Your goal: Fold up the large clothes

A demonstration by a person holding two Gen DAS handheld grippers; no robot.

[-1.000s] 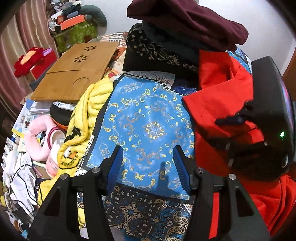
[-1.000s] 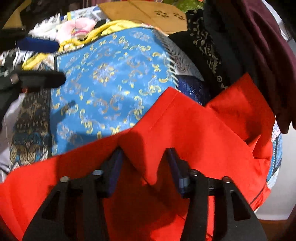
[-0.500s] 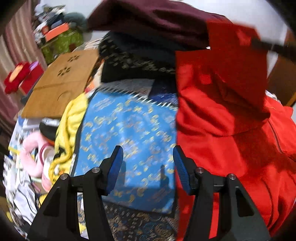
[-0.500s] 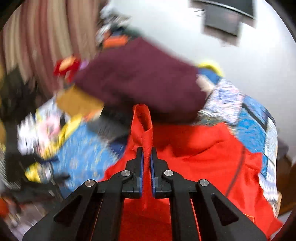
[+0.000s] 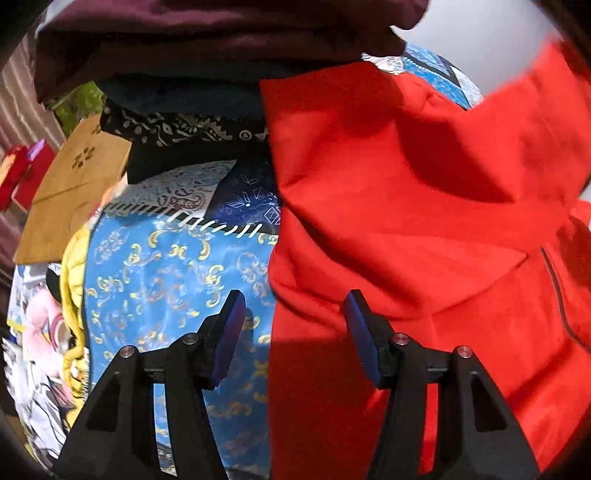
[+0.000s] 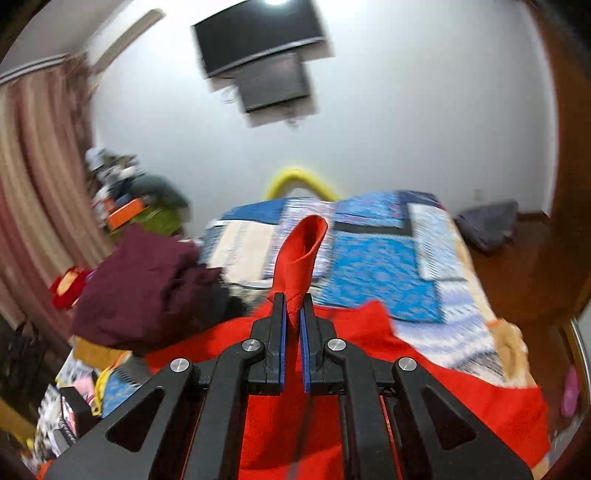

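A large red garment lies on the blue patterned bedspread. Part of it is lifted up at the right of the left wrist view. My left gripper is open and empty, low over the garment's left edge, one finger over the bedspread and one over the red cloth. My right gripper is shut on a fold of the red garment and holds it raised above the bed; the rest of the garment hangs and spreads below it.
A maroon cloth pile and dark patterned clothes sit at the far side, also in the right wrist view. A wooden lap tray, a yellow cloth and clutter lie left. A wall television hangs ahead.
My right gripper closed on the red garment and lifted it, tilting up toward the wall. My left gripper moved forward and right to the garment's left edge, still open.
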